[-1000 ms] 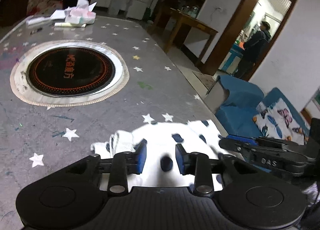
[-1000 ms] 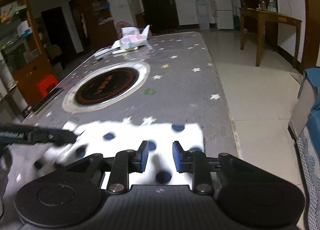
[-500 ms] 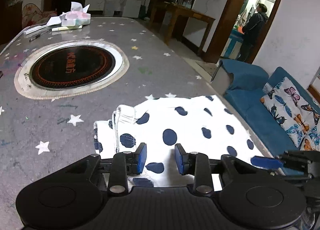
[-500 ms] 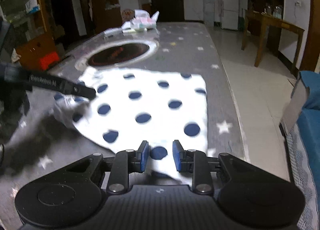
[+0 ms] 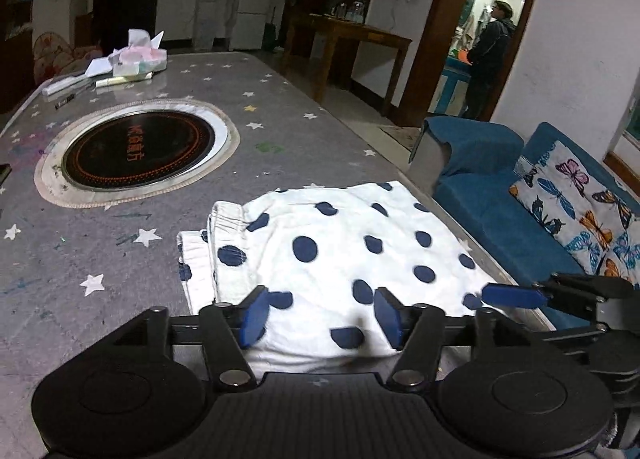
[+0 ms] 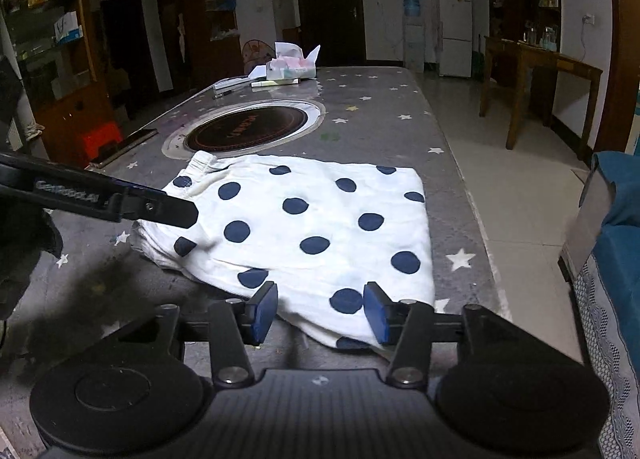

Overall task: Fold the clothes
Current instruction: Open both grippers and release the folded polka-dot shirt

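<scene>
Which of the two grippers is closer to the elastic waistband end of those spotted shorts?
Left. The left gripper sits at the near edge beside the waistband; the right gripper is at the shorts' opposite end.

Both tools opened since a second ago: left tool (image 5: 320,317) and right tool (image 6: 320,313) now spread wide, nothing between the pads. Polka-dot garment (image 6: 312,223), earlier pinched and lifted, now released, lying flat and folded on the tabletop (image 6: 376,115).
</scene>
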### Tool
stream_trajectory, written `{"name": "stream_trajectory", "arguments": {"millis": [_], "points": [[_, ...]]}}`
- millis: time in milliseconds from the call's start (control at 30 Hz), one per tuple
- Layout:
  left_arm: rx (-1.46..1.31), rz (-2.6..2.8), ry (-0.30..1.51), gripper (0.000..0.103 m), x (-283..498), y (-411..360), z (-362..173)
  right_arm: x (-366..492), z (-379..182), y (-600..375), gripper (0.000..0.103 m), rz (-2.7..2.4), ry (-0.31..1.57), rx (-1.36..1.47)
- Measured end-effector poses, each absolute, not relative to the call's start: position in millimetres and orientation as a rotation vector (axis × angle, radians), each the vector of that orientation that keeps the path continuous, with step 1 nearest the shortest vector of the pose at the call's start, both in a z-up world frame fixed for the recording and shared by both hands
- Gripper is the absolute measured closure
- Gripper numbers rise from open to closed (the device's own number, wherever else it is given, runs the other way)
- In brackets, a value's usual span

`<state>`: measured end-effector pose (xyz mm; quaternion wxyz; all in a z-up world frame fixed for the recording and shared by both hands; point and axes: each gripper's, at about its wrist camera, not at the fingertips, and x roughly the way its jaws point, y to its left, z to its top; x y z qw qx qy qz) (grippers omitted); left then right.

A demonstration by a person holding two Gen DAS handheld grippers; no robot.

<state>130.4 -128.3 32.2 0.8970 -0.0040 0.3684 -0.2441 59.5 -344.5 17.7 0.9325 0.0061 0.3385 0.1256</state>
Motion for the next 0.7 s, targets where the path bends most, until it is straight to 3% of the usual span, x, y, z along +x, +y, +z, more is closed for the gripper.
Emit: {"name": "stream_trajectory", "arguments": {"millis": [133,233,500,700], "points": [[0.023,-0.518,0.734,0.018,118,-130,36,54,17,-339,0.04,0.249,0.685,0.015],[0.03,-0.527,0.727,0.011,109,-131,37,48,17,-337,0.034,0.238,0.674,0.024],[0.017,-0.531,0.727,0.0,92,-124,33,35,15,-329,0.019,0.227,0.66,0.018],[0.012,-0.541,0.735,0.0,80,-121,32,23,18,-321,0.004,0.21,0.634,-0.005]]}}
